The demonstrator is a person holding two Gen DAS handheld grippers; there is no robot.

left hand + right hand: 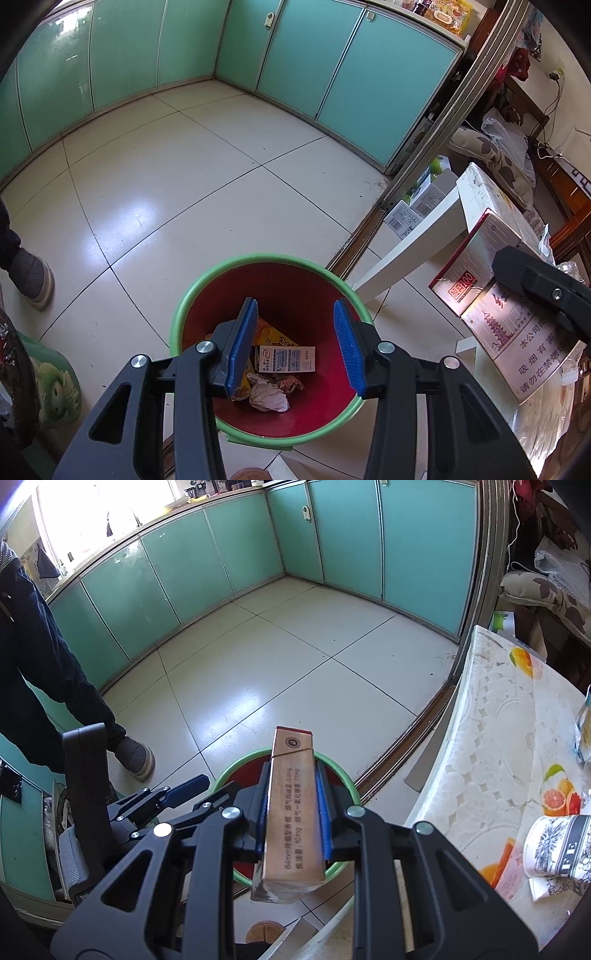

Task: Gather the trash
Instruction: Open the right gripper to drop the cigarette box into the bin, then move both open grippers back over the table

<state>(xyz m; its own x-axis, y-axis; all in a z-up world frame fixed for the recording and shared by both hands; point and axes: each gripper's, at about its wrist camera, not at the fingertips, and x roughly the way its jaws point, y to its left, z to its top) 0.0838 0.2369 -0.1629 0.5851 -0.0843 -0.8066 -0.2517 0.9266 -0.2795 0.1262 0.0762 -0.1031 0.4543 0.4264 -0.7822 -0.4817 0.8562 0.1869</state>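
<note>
Between the blue pads of the right gripper (pixel 291 805) sits a long cigarette carton (pixel 291 808), clamped by its two narrow sides. Its long axis runs along the fingers, pointing forward and downward, with the red-edged end sticking out past the fingertips and the near end reaching back toward the camera. One broad brown face with printed text faces up. Beyond and beneath the fingertips is the trash bin (pixel 332 766), green-rimmed and red inside, so the carton's far end hangs over the bin's mouth.

From the left wrist view, the left gripper (pixel 295 347) has its pads parted with nothing between them, and hangs directly above the same trash bin (pixel 266 258). Down between the fingers, on the bin's floor, lie a small printed box (pixel 288 359), crumpled paper (pixel 267 397) and a yellow wrapper (pixel 271 334). Right of the left fingers, the cigarette carton (pixel 476 280) appears tilted, its silver face toward the camera, gripped by the right gripper's black arm.
</note>
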